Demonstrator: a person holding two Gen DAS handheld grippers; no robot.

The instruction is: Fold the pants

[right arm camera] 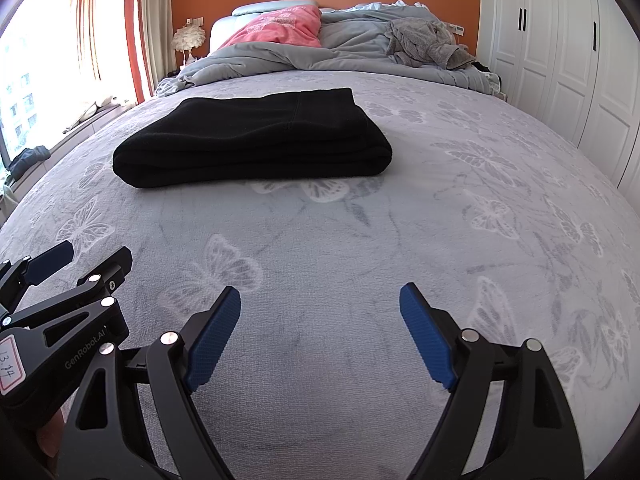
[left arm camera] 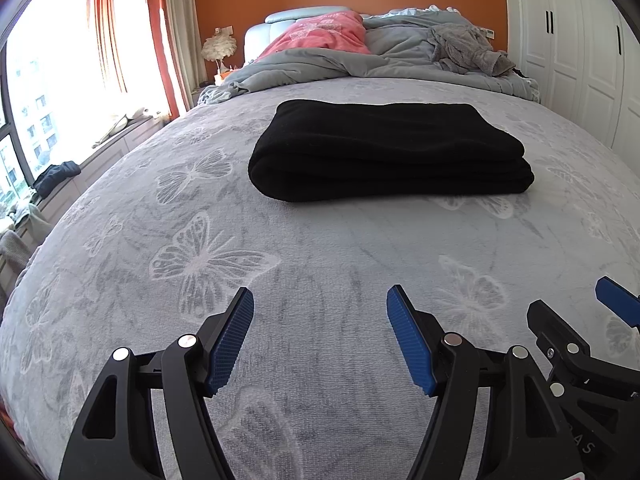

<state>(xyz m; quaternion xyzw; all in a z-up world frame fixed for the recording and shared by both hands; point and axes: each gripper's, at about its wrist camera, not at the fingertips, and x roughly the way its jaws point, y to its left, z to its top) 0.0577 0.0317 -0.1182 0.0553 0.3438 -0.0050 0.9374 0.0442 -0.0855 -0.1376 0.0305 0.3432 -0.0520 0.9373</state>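
1. Nearest us, our left gripper (left arm camera: pixel 320 336) and right gripper (right arm camera: pixel 320 334) hover side by side over the butterfly bedspread (left arm camera: pixel 240 280), both spread wide and holding nothing.
2. Farther up the bed, the black pants (left arm camera: pixel 390 152) lie in a compact, layered rectangle, well apart from both grippers.
3. We judge the folding essentially finished; the next move calls only for withdrawing, or smoothing the stack.
4. Beyond, a rumpled grey duvet (right arm camera: pixel 340 52) and pink pillow (right arm camera: pixel 276 28) sit by the headboard.
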